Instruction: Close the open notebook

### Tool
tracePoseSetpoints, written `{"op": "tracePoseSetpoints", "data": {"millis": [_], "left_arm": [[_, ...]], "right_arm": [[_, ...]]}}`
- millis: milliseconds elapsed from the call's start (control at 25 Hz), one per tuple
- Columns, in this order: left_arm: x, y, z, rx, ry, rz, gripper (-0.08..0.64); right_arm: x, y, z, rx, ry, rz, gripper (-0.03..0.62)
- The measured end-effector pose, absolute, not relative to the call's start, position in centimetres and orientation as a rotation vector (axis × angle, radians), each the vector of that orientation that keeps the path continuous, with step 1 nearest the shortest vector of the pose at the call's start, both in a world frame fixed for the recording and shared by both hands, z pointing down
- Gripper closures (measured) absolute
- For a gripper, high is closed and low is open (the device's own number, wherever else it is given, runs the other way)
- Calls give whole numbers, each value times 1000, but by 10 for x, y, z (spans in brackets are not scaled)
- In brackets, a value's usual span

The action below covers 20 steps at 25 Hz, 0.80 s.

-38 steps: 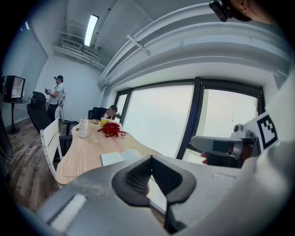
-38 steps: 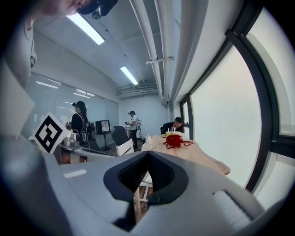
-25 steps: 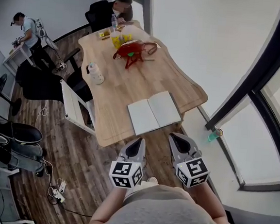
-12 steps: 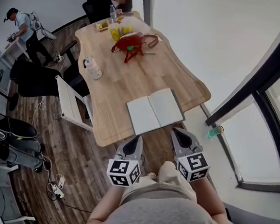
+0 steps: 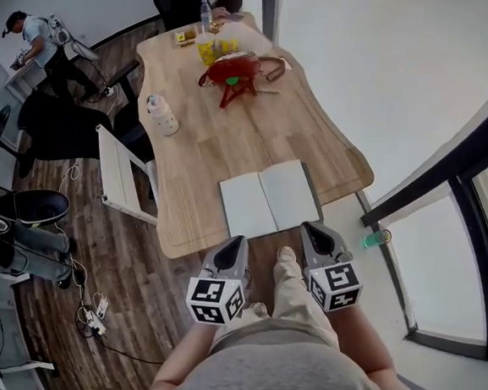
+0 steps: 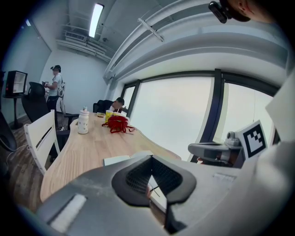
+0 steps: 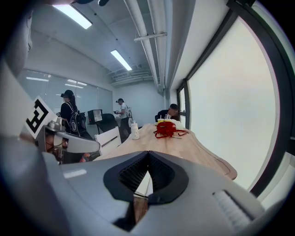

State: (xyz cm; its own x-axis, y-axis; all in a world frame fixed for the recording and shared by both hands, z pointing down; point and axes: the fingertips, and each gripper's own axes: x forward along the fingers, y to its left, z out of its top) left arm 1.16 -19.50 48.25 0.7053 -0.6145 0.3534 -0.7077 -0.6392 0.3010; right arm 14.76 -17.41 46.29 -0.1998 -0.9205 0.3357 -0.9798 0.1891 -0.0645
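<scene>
- White pages up, the open notebook [image 5: 269, 199] lies flat at the near end of the light wooden table [image 5: 232, 138].
- Left gripper [image 5: 233, 250] and right gripper [image 5: 315, 239], both closed and empty, have drawn nearer its near edge.
- Closing has not begun; this is likely the approach.

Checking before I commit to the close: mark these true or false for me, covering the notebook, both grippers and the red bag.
The notebook lies open on the table. True.
The right gripper holds a page. False: it is shut and empty, short of the notebook.
The left gripper is wide open. False: its jaws are together with nothing between them.
The red bag sits farther up the table, beyond the notebook. True.
</scene>
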Motion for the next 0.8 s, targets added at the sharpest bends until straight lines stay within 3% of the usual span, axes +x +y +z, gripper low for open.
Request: {"op": "tracePoseSetpoints", "data": {"millis": [680,800], "left_arm": [[39,-232,515,2420,-1063,370,557],[43,-235,519,2418,-1058,387,557]], "right_arm": [[215,-219,560,1785,-2082,520,588],[226,-223,578,1798,-2049,589,555]]}}
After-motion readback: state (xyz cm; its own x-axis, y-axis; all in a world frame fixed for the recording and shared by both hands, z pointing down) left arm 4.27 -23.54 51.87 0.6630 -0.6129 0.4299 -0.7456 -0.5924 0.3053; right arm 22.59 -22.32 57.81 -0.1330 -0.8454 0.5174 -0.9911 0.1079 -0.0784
